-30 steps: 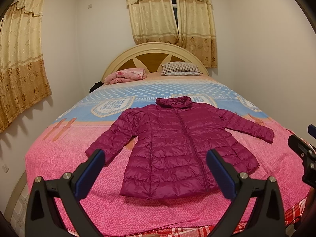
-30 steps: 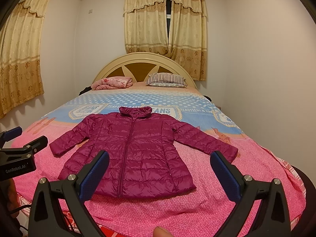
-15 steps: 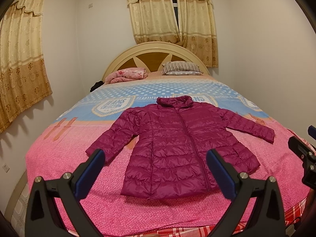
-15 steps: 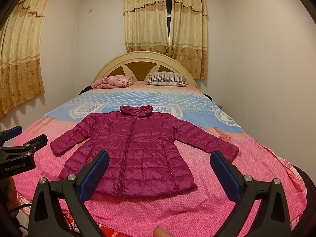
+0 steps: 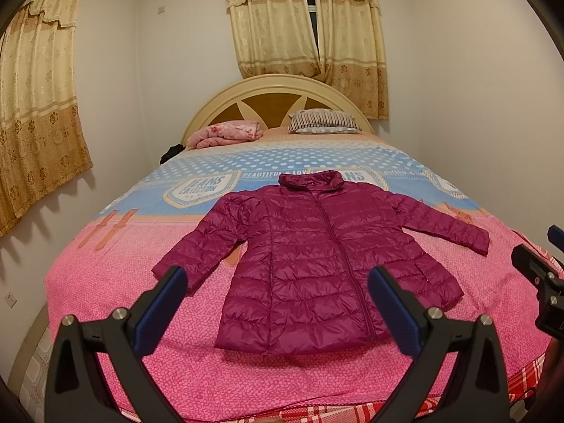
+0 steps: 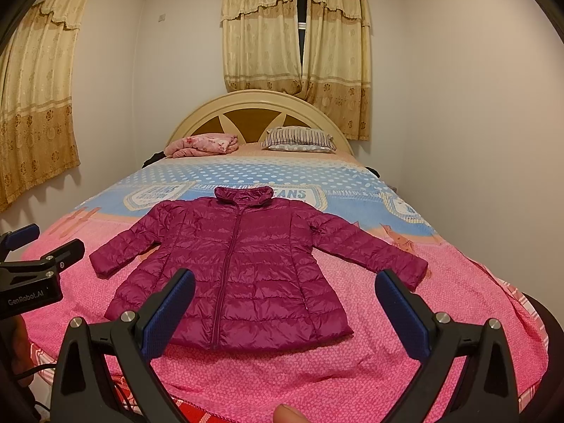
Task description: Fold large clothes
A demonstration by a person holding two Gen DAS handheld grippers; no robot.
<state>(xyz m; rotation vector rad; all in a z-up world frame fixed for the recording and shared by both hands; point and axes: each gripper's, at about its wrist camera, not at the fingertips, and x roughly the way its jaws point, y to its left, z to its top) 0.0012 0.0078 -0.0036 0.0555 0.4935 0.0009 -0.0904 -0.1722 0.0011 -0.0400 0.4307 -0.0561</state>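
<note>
A magenta quilted puffer jacket [image 5: 317, 261] lies flat and face up on the bed, zipped, sleeves spread to both sides, collar toward the headboard. It also shows in the right wrist view [image 6: 243, 264]. My left gripper [image 5: 276, 285] is open and empty, held above the foot of the bed in front of the jacket's hem. My right gripper [image 6: 283, 289] is open and empty, also short of the hem. The right gripper's body shows at the right edge of the left wrist view [image 5: 539, 282]; the left gripper's body shows at the left edge of the right wrist view [image 6: 31, 275].
The bed [image 5: 105, 282] has a pink and blue cover. A folded pink blanket [image 5: 225, 134] and a striped pillow [image 5: 322, 121] lie by the arched headboard [image 5: 275, 95]. White walls stand close on both sides; curtains [image 5: 306, 24] hang behind and at left.
Both views have shifted very slightly; the jacket sits a touch nearer in frame. The jacket itself has not moved and both grippers stay open.
</note>
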